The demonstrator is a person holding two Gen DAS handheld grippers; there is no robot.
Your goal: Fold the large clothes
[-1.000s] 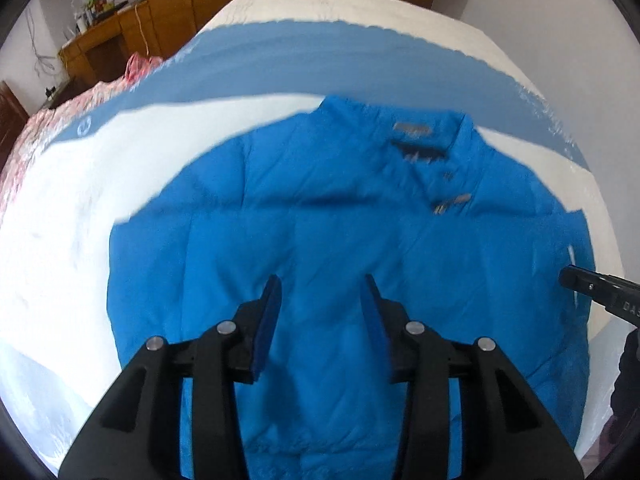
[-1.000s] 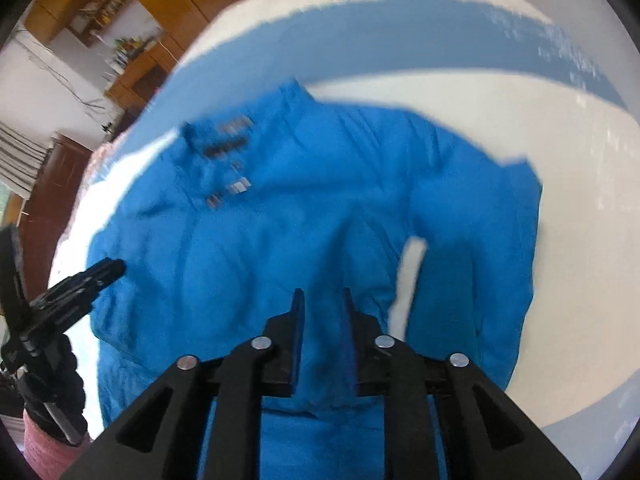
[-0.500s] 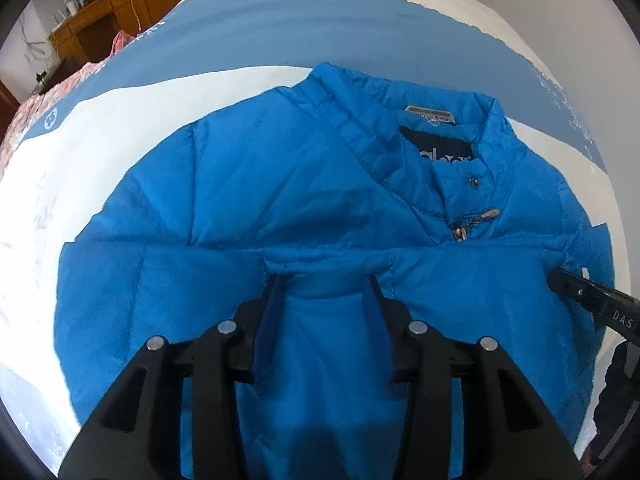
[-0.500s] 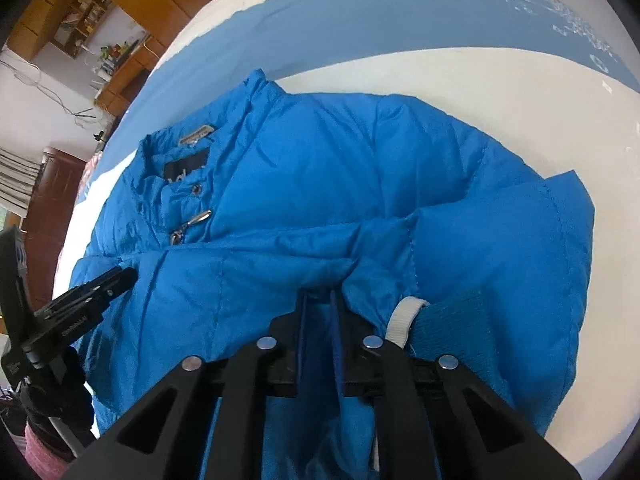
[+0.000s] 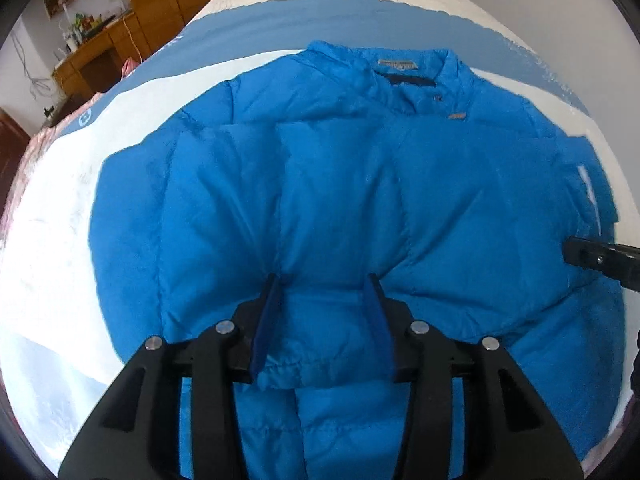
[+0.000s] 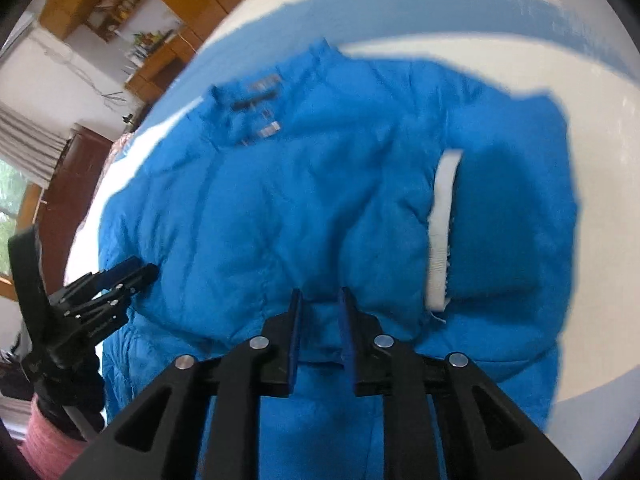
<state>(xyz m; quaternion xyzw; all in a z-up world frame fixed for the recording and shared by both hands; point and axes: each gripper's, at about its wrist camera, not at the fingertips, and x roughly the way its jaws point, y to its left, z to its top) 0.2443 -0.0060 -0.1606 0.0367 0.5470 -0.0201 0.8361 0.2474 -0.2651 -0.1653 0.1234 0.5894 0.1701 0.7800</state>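
A bright blue padded jacket lies on the bed, collar at the far side, its lower part folded up over the chest. It also shows in the right wrist view, with a white cuff band at its right. My left gripper is open, its jaws apart, with the jacket's hem lying loose between them. My right gripper has its jaws a little apart around a fold of the hem. The right gripper's tip shows at the right edge of the left wrist view, and the left gripper shows at the left in the right wrist view.
The bed has a white and blue cover. Wooden cabinets and a desk stand beyond the bed's far left. A dark wooden piece and a window stand at the left.
Both grippers carried the jacket's hem up toward the collar, laying the lower part over the chest. The right gripper's jaws have opened slightly. The view has pulled back.
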